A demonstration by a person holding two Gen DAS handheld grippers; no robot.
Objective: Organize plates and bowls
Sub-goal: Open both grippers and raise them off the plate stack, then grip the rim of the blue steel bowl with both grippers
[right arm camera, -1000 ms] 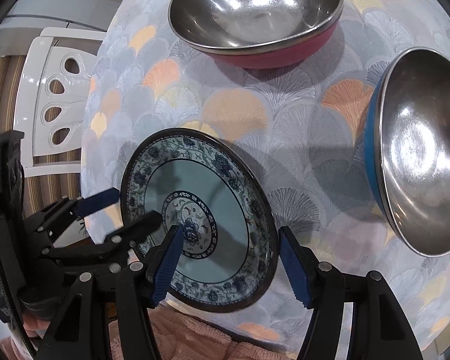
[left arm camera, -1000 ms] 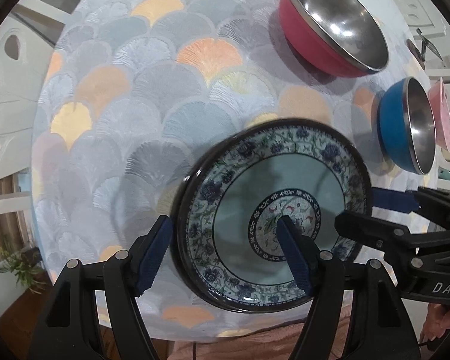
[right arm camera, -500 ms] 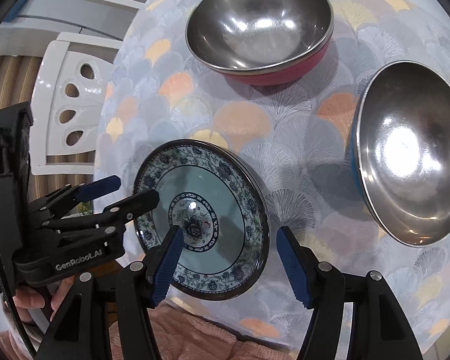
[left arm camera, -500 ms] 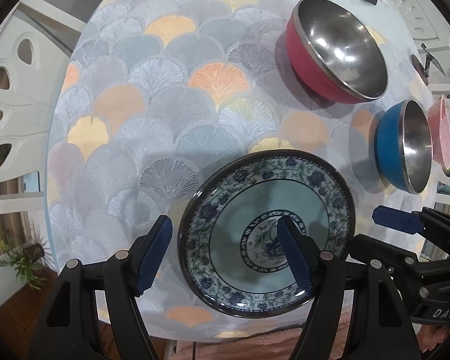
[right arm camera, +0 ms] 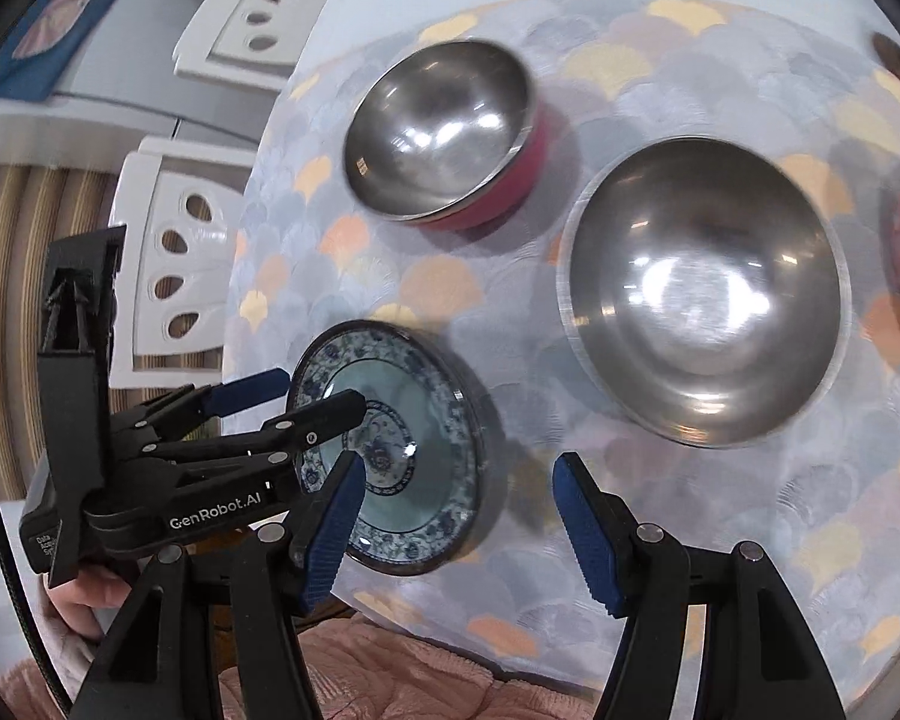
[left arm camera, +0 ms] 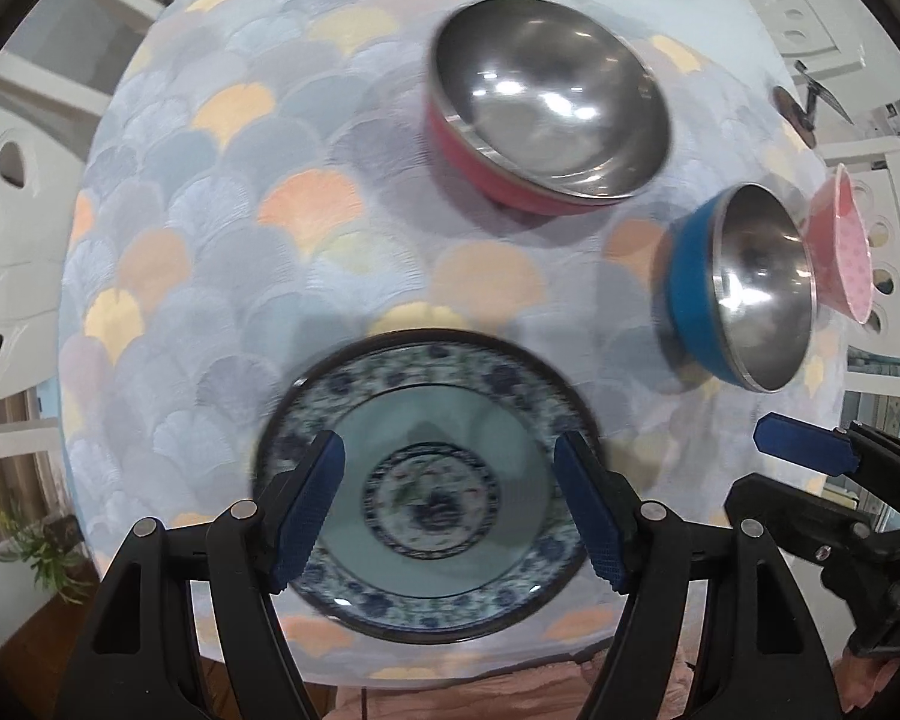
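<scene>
Both jaws gape wide, gripping nothing: left gripper [left arm camera: 450, 504] hangs over the plate [left arm camera: 429, 483], right gripper [right arm camera: 459, 519] just beside it. Plate sits at the desk [left arm camera: 222, 228] edge, I think; a clumsy nudge could tip it off.

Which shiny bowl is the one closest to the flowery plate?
The red bowl sits just behind the plate. The blue bowl is farther off to the right, beside a pink bowl.
</scene>
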